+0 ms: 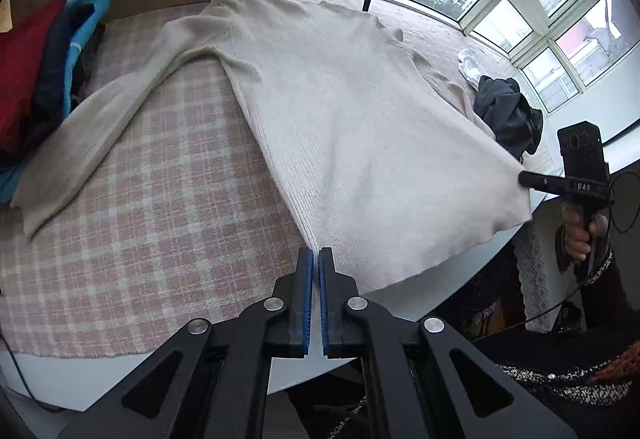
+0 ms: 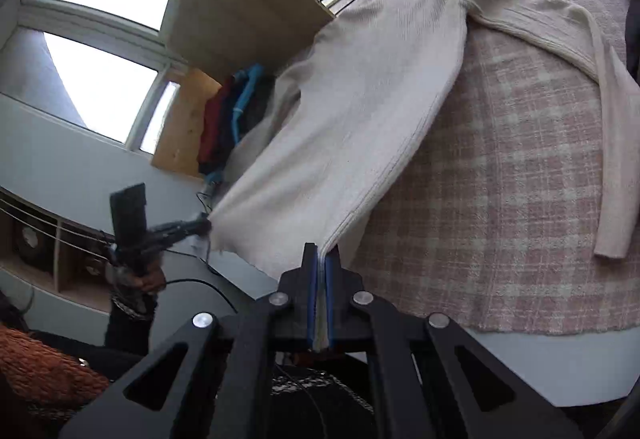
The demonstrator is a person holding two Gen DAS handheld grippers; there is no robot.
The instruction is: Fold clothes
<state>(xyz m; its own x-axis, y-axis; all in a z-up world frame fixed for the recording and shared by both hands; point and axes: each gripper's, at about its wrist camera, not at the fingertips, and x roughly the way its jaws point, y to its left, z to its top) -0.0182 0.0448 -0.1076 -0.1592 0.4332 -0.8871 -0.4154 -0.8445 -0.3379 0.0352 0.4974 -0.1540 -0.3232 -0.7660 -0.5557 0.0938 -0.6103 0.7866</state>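
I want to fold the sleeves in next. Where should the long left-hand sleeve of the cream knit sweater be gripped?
Grip the sleeve at its cuff, coming from the table's near edge: it lies flat, angled away from the cream knit sweater, cuff free on the pink plaid cloth.

One sweater (image 1: 340, 111); two grippers (image 1: 318, 259)

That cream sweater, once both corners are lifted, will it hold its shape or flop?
Probably flop: the sweater already sags between the left gripper and right gripper. The loose sleeve would likely dangle. Its ribbed knit seems unlikely to slip.
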